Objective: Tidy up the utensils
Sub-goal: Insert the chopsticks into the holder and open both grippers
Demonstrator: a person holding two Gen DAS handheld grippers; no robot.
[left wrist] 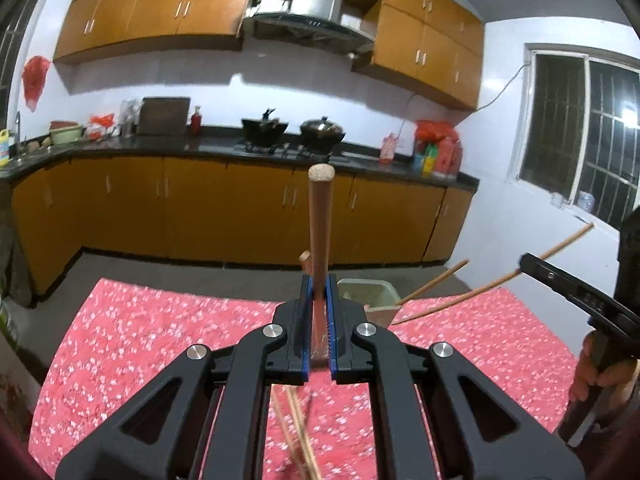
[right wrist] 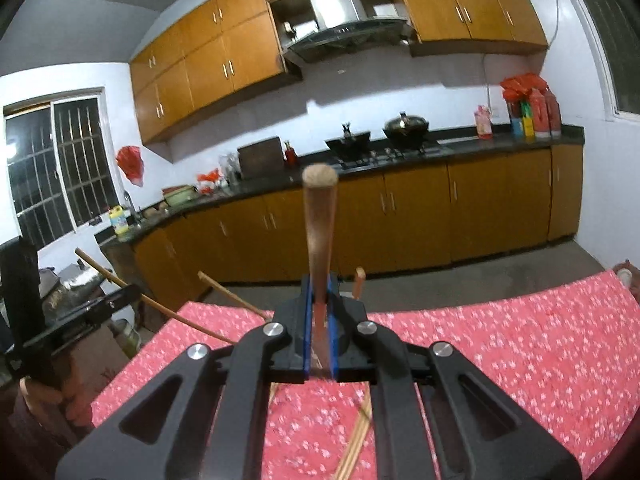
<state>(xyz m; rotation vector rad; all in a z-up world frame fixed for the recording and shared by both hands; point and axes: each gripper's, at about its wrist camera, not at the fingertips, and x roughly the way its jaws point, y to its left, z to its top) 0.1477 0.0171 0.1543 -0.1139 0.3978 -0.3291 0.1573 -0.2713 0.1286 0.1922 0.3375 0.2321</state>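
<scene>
While only my left view shows the green bin (left wrist: 370, 292), each claw (left wrist: 319, 300) (right wrist: 320, 300) grips brown wooden chopsticks (left wrist: 319, 224) (right wrist: 319, 224).

Home kitchen: cabinets (left wrist: 160, 8), stove woks (left wrist: 322, 130).

Dim indoor light, dark windows, strong fisheye bending at edges, slight motion blur.

Two woks (left wrist: 294, 130) sit on the dark counter (left wrist: 120, 150) below orange cabinets (left wrist: 160, 4).
</scene>
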